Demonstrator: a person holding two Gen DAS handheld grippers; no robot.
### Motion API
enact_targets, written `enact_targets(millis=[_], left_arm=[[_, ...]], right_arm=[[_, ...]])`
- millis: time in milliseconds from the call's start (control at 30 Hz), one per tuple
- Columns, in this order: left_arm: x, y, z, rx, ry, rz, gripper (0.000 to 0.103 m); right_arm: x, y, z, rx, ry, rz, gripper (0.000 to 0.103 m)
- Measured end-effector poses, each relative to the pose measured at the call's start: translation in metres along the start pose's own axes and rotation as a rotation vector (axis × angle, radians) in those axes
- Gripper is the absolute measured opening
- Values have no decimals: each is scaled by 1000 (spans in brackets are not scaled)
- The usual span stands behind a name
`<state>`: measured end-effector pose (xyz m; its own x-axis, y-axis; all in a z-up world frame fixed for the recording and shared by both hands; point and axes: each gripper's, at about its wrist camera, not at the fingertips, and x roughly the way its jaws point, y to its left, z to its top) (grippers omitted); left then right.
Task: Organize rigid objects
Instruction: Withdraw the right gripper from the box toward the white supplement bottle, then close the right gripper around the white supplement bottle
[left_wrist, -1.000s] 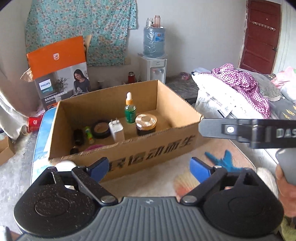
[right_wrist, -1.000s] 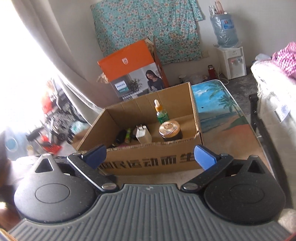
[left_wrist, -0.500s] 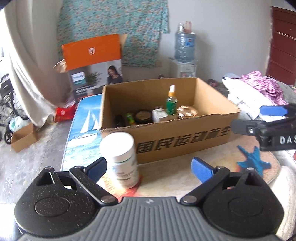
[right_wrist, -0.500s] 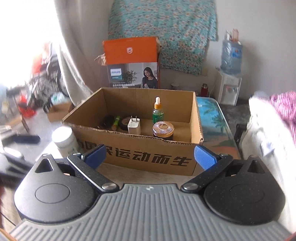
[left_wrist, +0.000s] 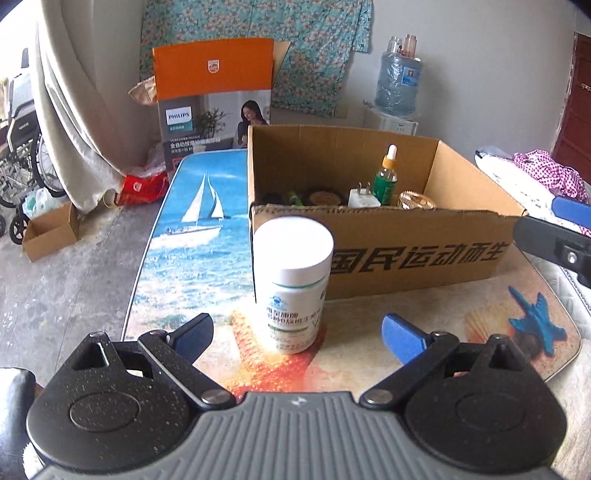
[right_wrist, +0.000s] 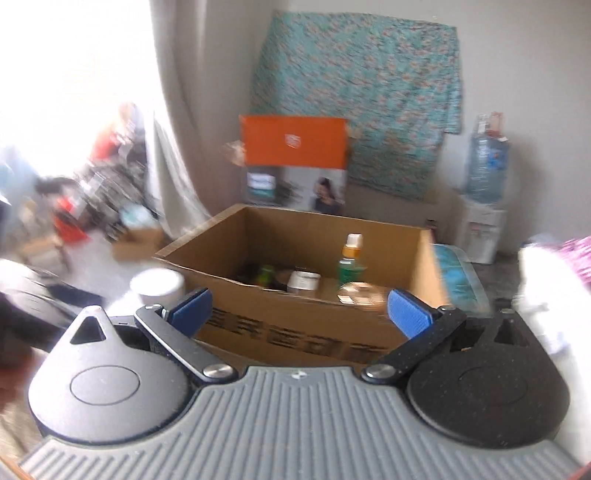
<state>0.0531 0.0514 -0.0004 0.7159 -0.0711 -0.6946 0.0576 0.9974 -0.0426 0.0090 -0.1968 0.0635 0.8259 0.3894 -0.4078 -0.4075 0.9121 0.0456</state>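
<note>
a: which step now?
b: reaching. my left hand-held gripper gapes wide, empty, before the white bottle standing on the tabletop beside the box.
a: next?
b: straddle it, squeeze, lift it in.

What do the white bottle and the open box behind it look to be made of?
White bottle: likely plastic, smooth and slightly glossy, with a screw-style cap and printed label. Open box: plain brown corrugated cardboard, matte, with a rough cut rim and black printed characters.
</note>
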Motion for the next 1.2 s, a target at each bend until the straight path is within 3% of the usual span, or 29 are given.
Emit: enact_targets(millis=[300, 567, 667, 733, 1200], left_arm=[[11, -2, -8, 36, -9, 16, 99], [29, -7, -7, 75, -43, 44, 98], [36, -6, -6, 87, -53, 55, 95], [40, -7, -5, 93, -54, 53, 91], [48, -6, 6, 76, -28, 38, 55]], right_arm=[[40, 1, 7, 169, 118, 174, 102], [83, 32, 15, 150, 203, 295, 98], [100, 39, 17, 180, 250, 331, 87], [110, 41, 18, 208, 277, 355, 75], [148, 42, 19, 358, 386, 461, 48]])
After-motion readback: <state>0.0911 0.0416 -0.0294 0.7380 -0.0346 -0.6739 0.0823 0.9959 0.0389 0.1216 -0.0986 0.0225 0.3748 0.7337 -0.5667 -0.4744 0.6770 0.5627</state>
